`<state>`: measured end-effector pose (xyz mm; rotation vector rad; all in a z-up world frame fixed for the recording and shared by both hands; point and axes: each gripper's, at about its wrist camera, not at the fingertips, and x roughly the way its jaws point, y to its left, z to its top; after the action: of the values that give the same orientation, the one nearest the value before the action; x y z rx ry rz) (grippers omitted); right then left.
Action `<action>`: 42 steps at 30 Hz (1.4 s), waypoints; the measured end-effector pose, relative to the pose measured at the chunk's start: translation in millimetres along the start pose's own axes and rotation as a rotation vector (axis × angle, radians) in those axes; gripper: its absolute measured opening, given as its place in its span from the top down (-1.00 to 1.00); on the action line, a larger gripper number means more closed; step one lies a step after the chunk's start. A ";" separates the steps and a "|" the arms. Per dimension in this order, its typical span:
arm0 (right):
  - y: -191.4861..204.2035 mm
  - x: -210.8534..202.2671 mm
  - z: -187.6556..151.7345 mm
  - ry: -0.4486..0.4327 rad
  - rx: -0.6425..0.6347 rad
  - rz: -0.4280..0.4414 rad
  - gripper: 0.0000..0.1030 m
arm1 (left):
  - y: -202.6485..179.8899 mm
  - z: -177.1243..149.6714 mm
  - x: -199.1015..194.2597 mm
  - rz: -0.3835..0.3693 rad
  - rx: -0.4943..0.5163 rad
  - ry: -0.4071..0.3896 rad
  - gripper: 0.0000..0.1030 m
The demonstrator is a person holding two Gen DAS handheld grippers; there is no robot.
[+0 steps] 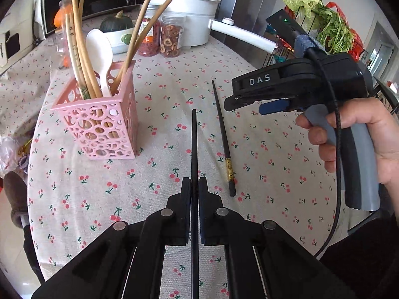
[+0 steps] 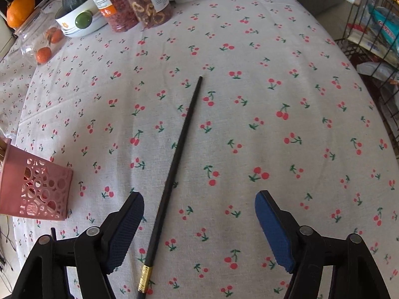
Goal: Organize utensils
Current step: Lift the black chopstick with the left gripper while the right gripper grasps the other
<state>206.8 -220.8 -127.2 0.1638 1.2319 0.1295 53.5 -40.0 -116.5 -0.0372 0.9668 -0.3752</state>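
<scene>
My left gripper [image 1: 194, 184] is shut on a black chopstick [image 1: 194, 144] that points forward above the cloth. A second black chopstick [image 1: 223, 134] with a gold band lies on the cherry-print tablecloth to its right; in the right wrist view this chopstick [image 2: 174, 172] lies between my open fingers, nearer the left one. My right gripper [image 2: 199, 221] is open and empty; it also shows in the left wrist view [image 1: 243, 103], hovering at the right. A pink perforated holder [image 1: 99, 127] with wooden chopsticks and a white spoon [image 1: 99, 54] stands at the left.
Two jars of dried fruit [image 1: 170, 37], a white pot [image 1: 189, 17] with a long handle, a green squash [image 1: 117, 21] and oranges stand at the back. A wire rack with greens [image 1: 331, 30] stands at the right. The holder [image 2: 35, 186] shows at the right wrist view's left edge.
</scene>
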 end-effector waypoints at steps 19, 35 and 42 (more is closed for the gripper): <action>-23.9 5.5 -66.0 0.261 -0.205 0.177 0.83 | 20.6 -12.5 20.7 -0.071 -0.039 0.027 0.90; 19.5 25.5 -30.0 0.076 -0.281 -0.117 0.11 | 17.8 3.5 56.0 -0.005 0.034 0.228 0.83; 17.4 22.5 -36.3 0.046 -0.274 -0.097 0.70 | 13.2 4.4 57.6 0.018 0.017 0.198 0.85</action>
<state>179.8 -197.5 -156.4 -0.1375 1.2528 0.2168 90.2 -47.2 -162.5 0.0242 1.1593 -0.3754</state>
